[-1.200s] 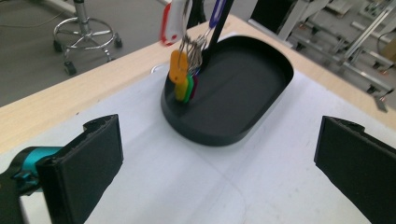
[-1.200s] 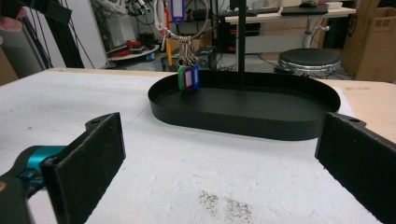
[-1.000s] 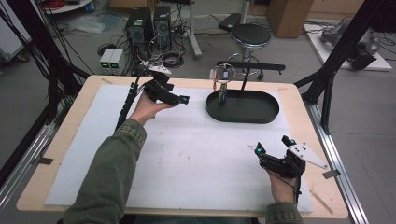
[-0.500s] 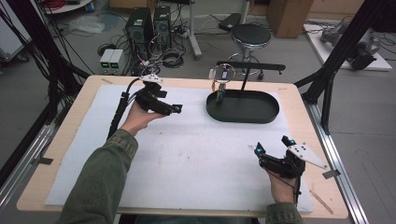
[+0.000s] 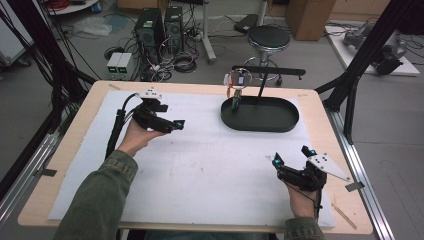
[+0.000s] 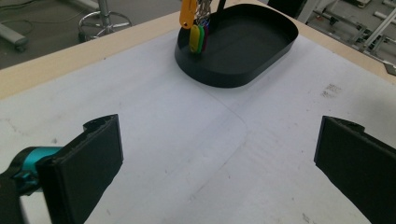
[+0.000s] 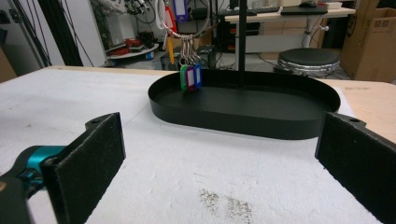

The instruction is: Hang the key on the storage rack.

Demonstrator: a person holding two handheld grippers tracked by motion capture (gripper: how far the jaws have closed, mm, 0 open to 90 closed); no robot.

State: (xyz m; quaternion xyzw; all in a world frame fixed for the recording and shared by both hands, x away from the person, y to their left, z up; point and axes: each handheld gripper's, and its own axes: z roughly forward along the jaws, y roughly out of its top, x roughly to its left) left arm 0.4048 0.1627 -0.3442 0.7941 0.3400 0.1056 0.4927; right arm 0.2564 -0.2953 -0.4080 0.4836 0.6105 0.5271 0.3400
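Left gripper drawn back from the tray

High view: the left gripper [image 5: 172, 125] is seen farther from the oval tray [image 5: 260, 119], whose long axis runs left-right; the right gripper [image 5: 292, 161] is unmoved. Gripper views: both jaw pairs are held apart, empty; key tags [image 6: 196, 36] hang downward over the tray's end.

From the high view we look forward and down from above the person's side onto the whole white-covered wooden bench [image 5: 210, 165], with the floor and a round black stool [image 5: 268, 37] beyond its far edge. In the left gripper view we ride low over the bench, looking steeply down and across it towards the black oval metal tray [image 6: 261, 46]. In the right gripper view we sit near bench level, facing the tray [image 7: 243, 109] almost horizontally, close up. All three views share that tray and the bunch of coloured plastic key tags [image 5: 236, 97] hanging over it.
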